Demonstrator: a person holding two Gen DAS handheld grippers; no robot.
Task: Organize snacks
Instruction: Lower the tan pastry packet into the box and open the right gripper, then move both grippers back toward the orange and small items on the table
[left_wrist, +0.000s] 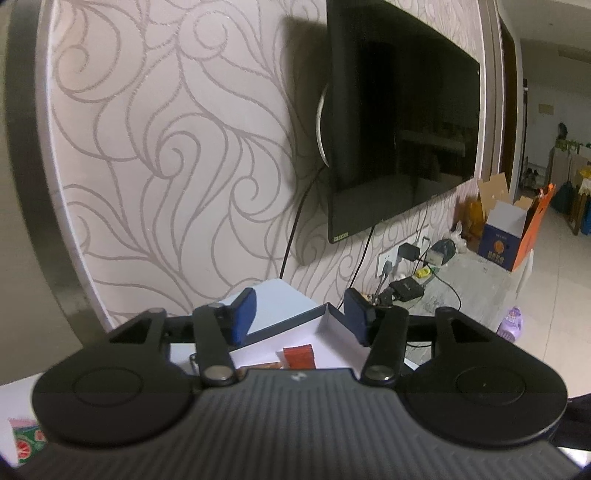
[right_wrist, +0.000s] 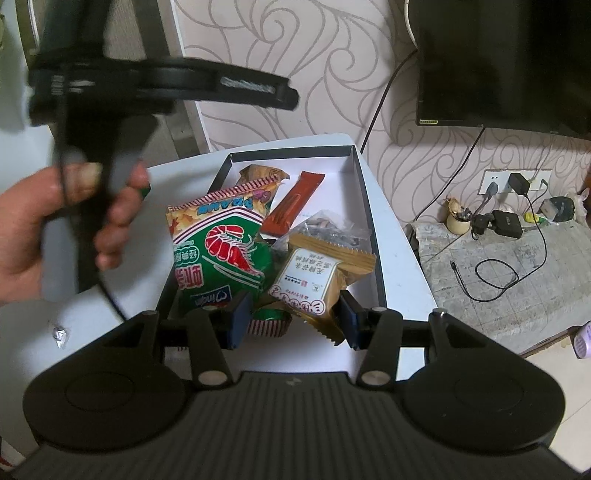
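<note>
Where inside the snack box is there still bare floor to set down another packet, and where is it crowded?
Bare white floor shows at the far end of the box, between the far wall and the red packet, and along the right wall. The near-left half is crowded: prawn cracker bag, tan pastry packet and clear packet overlap there.

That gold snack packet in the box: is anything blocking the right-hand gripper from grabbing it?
Nothing visible does. The right gripper hangs open just above the near end of the box, and the gold packet lies on top of the pile, beside the green prawn cracker bag, with nothing covering it.
</note>
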